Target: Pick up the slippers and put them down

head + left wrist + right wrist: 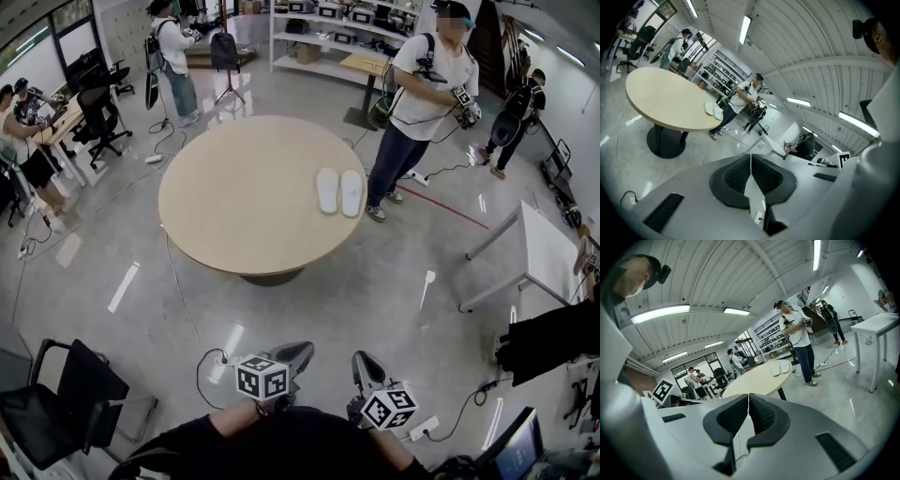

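Note:
A pair of white slippers [339, 191] lies side by side near the right edge of the round beige table [244, 197]. They show small and far off in the left gripper view, slippers [714, 110], and in the right gripper view, slippers [780, 368]. My left gripper [302, 352] and right gripper [362, 362] are held low at the bottom of the head view, well short of the table. Both are shut, pads together, with nothing between them. In their own views the left gripper [750, 159] and right gripper [748, 400] point toward the table.
A person in a white shirt [417, 112] stands just right of the table by the slippers. A black chair [66, 398] is at my lower left, a white table [548, 248] at the right. Cables [183, 300] run over the floor. More people sit and stand at the back left.

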`<state>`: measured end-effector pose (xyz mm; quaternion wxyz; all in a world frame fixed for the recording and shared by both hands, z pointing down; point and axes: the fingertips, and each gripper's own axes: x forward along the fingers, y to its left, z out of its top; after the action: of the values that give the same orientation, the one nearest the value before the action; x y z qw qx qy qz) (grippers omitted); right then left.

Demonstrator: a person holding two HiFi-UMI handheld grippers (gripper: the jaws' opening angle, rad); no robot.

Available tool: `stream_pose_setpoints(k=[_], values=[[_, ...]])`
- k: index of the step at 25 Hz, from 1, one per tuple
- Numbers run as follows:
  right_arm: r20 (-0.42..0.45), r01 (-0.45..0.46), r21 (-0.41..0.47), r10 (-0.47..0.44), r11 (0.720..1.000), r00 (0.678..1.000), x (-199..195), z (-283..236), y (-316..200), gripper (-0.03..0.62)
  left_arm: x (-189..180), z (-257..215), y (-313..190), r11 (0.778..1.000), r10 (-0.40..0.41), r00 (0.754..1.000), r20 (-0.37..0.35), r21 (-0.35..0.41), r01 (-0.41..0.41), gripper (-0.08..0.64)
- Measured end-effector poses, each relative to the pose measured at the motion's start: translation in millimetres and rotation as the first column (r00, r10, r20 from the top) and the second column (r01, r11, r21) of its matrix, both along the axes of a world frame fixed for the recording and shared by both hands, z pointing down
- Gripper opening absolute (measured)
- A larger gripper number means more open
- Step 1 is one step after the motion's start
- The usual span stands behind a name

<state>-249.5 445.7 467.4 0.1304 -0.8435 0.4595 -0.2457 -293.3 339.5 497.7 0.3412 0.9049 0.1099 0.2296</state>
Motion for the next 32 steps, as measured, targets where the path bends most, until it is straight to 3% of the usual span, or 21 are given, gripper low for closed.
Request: stream_pose_setpoints(k=[5,16,22,32], values=[[0.008,0.005,-0.02,-0.005,1.0,1.0,3,5,-21,0.017,8,7,-19,1.0,0.006,1.0,0.001,-0.031,-0.006,0.025],[0.075,0.01,-0.002,-0.01,1.0,0.997,51,33,-42,0.017,46,35,-41,0.999,-0.015,0.999,0.043,-0.04,0.017,0.025],[0.098,0.072,0.057,-0.077,0.996,0.992,121,28,-62,0.017,101,24,-64,0.994,-0.112,0.992,0.055,0.015,0.112,0.025],[0.124,0.131,0.118,-0.146,0.984,0.982,243,13,-67,0.017,212,-4,-61,0.982,-0.167,0.985,0.035,0.098,0.163,0.025]])
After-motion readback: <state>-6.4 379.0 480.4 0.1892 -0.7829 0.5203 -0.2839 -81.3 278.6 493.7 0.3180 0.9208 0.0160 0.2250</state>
